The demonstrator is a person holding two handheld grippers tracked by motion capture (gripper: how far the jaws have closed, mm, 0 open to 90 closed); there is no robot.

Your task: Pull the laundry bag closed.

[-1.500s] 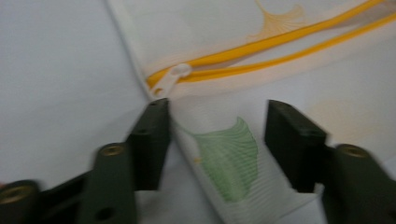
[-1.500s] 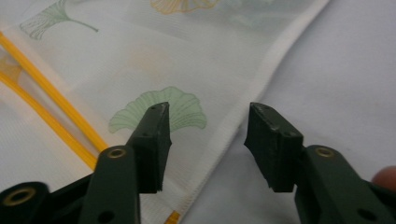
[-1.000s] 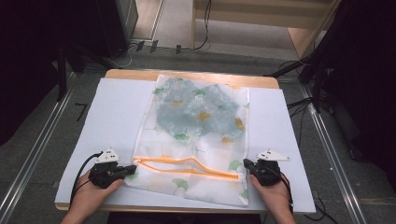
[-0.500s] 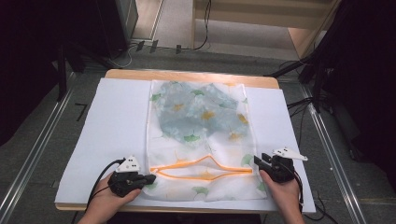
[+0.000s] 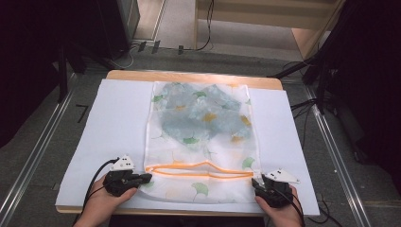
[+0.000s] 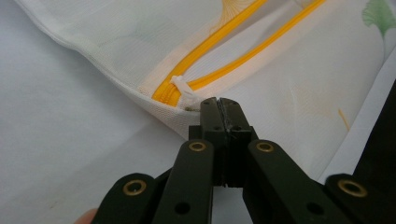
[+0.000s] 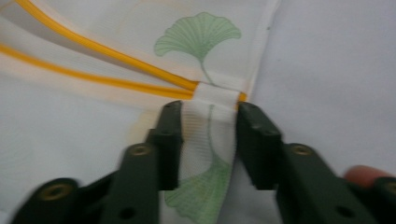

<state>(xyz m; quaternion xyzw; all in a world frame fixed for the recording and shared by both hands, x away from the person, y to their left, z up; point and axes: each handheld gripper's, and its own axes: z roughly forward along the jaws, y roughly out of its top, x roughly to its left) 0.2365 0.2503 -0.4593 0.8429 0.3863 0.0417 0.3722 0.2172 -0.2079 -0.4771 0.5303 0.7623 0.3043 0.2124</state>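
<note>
Your left gripper (image 6: 218, 103) was pinched together at the bag's (image 5: 198, 142) seven o'clock corner; your right gripper (image 7: 208, 122) stood apart around its five o'clock edge.

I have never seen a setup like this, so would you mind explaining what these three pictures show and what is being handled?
No robot here: a person at a table holds hand-operated tongs in each hand. The high view looks down from above; the left tongs and right tongs sit at the near corners of a white mesh laundry bag printed with green leaves, lying flat on a white sheet. The bag's orange zipper is open, and greyish fabric shows through the mesh. The other two pictures come from cameras riding on the tongs. The left jaws are closed beside the zipper's end; whether they pinch the bag is hard to tell. The right jaws stand open around the bag's edge.
</note>
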